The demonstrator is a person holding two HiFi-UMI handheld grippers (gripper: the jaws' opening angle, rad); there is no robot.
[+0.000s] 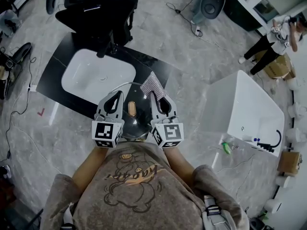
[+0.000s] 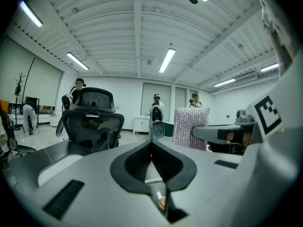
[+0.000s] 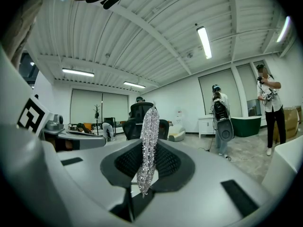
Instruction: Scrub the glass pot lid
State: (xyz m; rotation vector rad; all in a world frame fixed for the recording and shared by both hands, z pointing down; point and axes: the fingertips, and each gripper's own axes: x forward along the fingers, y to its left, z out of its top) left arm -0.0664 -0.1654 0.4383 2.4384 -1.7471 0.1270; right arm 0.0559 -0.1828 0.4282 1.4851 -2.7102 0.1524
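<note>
Left tongs point(image 1: 116, 96) point(image 2: 152, 144) are pinching shut on the thin metal rim of the glass lid point(image 1: 135, 119) point(image 2: 154, 180), seen edge-on. Right tongs point(image 1: 154, 97) point(image 3: 147, 146) are clamping a glittery mesh scrubbing cloth point(image 1: 154, 84) point(image 3: 149, 141), standing upright. Both are pointing forward, close to the chest; the round lid with its brown knob point(image 1: 132, 109) is hanging between them, near the smooth white basin point(image 1: 91, 75).

hidden | glass pot lid point(image 1: 136, 123) | mostly under left hand-held gripper point(image 1: 116, 95) and right hand-held gripper point(image 1: 153, 96)

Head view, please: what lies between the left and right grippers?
The glass pot lid, with its brown knob, sits between them, seen in the head view.
</note>
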